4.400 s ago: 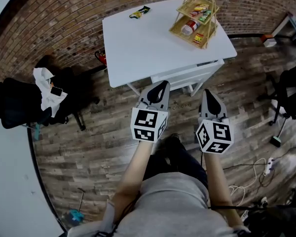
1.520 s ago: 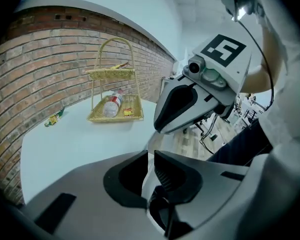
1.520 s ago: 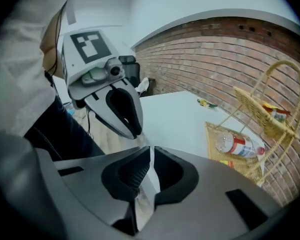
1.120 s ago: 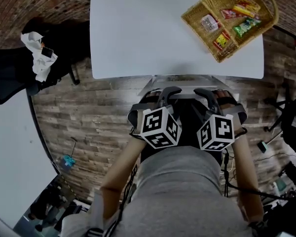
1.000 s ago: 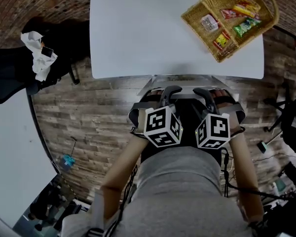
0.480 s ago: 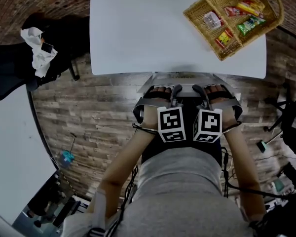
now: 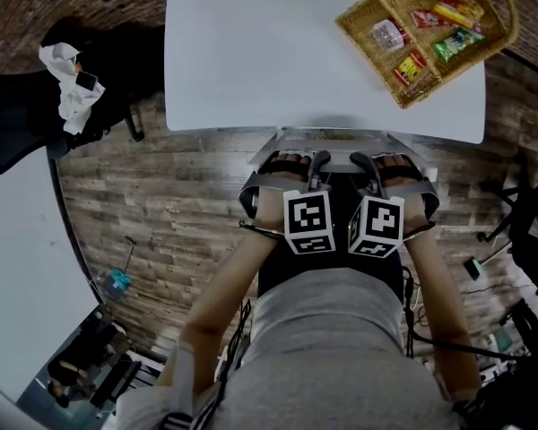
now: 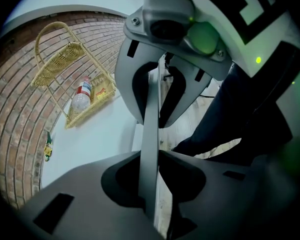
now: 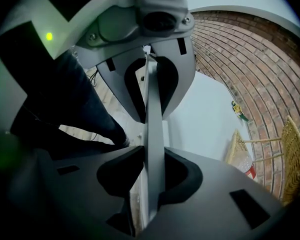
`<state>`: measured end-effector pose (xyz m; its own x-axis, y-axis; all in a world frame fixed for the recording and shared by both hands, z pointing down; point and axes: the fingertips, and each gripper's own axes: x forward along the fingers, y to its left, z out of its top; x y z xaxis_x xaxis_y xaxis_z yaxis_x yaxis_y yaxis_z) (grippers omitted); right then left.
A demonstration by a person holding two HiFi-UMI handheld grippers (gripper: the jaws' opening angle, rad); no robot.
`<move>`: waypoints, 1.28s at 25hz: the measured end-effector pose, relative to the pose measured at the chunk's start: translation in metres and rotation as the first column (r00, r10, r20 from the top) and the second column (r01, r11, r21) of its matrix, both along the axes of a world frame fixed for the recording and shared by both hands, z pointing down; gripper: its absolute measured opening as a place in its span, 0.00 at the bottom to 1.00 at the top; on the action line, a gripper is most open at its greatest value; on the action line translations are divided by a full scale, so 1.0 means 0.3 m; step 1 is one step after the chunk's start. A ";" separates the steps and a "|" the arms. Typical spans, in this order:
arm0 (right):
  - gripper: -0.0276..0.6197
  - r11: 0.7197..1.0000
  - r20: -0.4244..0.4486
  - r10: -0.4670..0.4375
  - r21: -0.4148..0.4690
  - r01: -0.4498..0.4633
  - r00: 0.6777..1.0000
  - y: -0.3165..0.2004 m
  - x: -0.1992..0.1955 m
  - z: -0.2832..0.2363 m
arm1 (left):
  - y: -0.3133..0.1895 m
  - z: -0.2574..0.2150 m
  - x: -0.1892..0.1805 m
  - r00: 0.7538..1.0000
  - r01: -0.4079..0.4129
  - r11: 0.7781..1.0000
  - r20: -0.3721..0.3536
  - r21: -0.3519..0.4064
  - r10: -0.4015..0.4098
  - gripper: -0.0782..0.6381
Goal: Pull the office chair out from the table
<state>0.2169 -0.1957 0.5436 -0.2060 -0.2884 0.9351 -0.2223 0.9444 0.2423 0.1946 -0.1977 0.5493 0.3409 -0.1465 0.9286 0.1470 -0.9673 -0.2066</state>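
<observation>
Now, left claw [image 7: 317,159] closing onto office chair [image 7: 248,202] back rim, right claw [image 7: 363,162] likewise, table [image 7: 251,52] just beyond.

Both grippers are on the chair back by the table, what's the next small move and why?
Probably a short pull back toward you once the grips firm. The left gripper and right gripper are closing with the chair back between each pair of jaws, and it stands close against the white table.

Office chair [image 7: 250,195] pushed in at white table [image 7: 278,52].
Grey-framed back with dark centre, upright, just beside table's near edge.
</observation>
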 end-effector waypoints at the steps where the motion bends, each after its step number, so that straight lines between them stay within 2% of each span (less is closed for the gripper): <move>1: 0.19 1.000 0.001 0.002 -0.004 -0.002 1.000 0.002 0.001 0.001 | 0.000 0.000 0.000 1.000 0.005 1.000 0.005 -0.001 -0.005 0.24; 9: 0.19 1.000 0.023 0.021 -0.022 -0.021 1.000 0.015 0.004 0.002 | 0.004 -0.001 0.002 0.999 0.026 0.999 0.023 -0.024 -0.026 0.24; 18: 0.18 0.998 0.053 0.004 -0.059 -0.001 0.999 0.059 -0.010 -0.005 | 0.047 -0.003 -0.012 0.998 0.046 0.998 0.034 -0.031 -0.045 0.24; 32: 0.18 0.996 0.061 -0.007 -0.088 0.013 0.998 0.257 -0.078 -0.001 | 0.246 -0.002 -0.079 0.997 0.071 0.996 0.033 -0.053 -0.069 0.24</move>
